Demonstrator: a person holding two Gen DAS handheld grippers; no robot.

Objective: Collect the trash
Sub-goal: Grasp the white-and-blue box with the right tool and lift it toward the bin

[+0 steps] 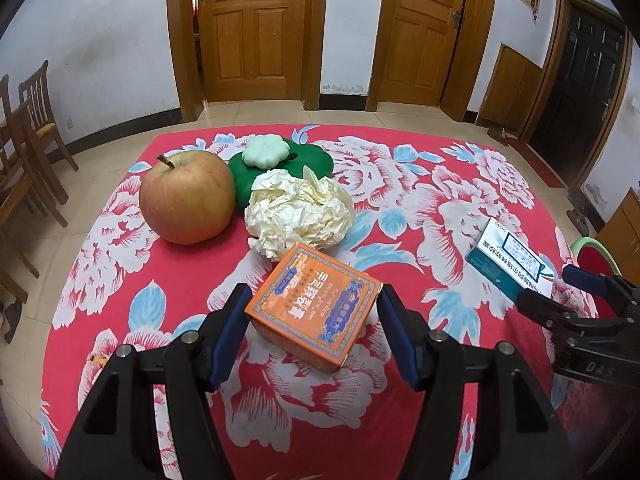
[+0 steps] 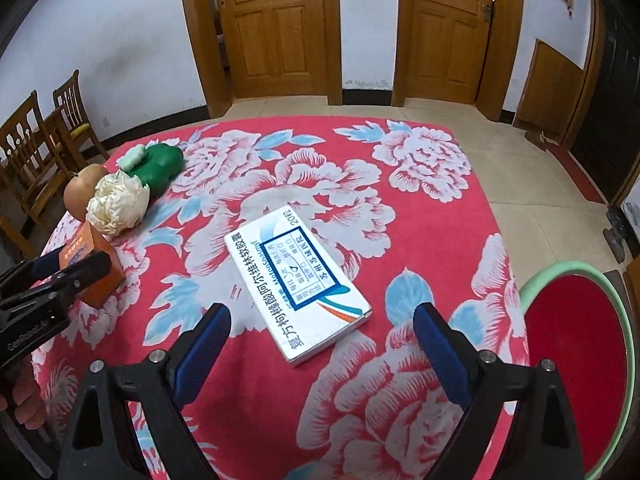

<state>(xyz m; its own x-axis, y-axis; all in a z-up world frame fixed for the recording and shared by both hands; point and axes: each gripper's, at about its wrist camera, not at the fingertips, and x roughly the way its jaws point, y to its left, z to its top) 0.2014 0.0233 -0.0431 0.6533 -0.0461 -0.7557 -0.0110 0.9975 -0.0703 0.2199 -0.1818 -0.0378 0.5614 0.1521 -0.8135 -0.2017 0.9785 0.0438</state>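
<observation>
An orange carton lies on the red floral tablecloth. My left gripper is open, its blue pads on either side of the carton; whether they touch it is unclear. Behind the carton lies a crumpled paper ball. A white and teal medicine box lies flat in the right wrist view. My right gripper is open around the box's near end, above the cloth. The box also shows in the left wrist view, and the carton shows in the right wrist view.
A red-yellow apple and a green soap dish with pale soap sit at the far left of the table. A green-rimmed bin with a red inside stands by the table's right edge. Wooden chairs stand to the left.
</observation>
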